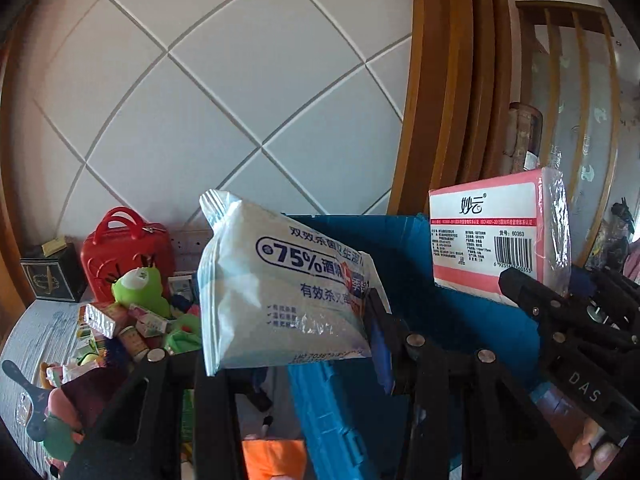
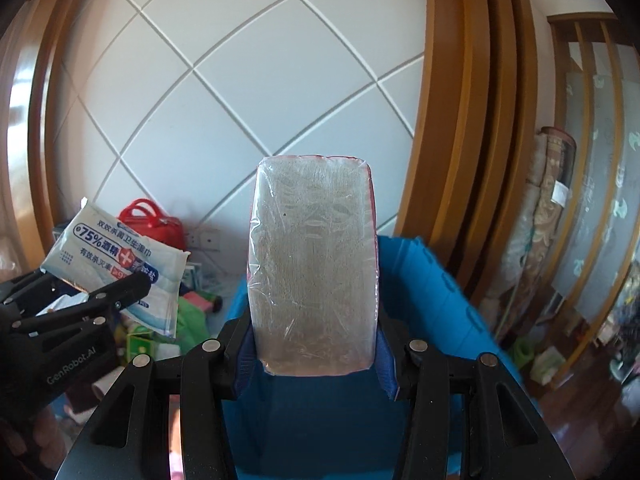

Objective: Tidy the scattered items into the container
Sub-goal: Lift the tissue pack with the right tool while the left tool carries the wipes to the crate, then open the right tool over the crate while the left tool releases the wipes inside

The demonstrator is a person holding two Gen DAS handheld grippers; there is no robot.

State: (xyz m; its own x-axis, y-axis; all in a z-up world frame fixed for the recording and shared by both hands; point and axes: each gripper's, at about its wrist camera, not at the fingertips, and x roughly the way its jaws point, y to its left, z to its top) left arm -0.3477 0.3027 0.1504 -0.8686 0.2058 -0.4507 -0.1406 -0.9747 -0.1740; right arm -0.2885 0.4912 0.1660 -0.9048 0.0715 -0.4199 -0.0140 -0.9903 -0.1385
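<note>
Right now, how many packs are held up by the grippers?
2. The wet wipes pack is in the left gripper; the pink tissue pack is in the right gripper, above the blue container.

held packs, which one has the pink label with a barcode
The clear-wrapped tissue pack in the right claw. The soft white wet-wipe pouch in the left claw has blue print instead, reading 75%.

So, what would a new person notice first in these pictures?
Two packs held up in the air: the left claw grips a white pack of wet wipes, and the right claw grips a pink pack of tissues. Just beyond them stands a blue bin, with scattered small things on its left.
</note>
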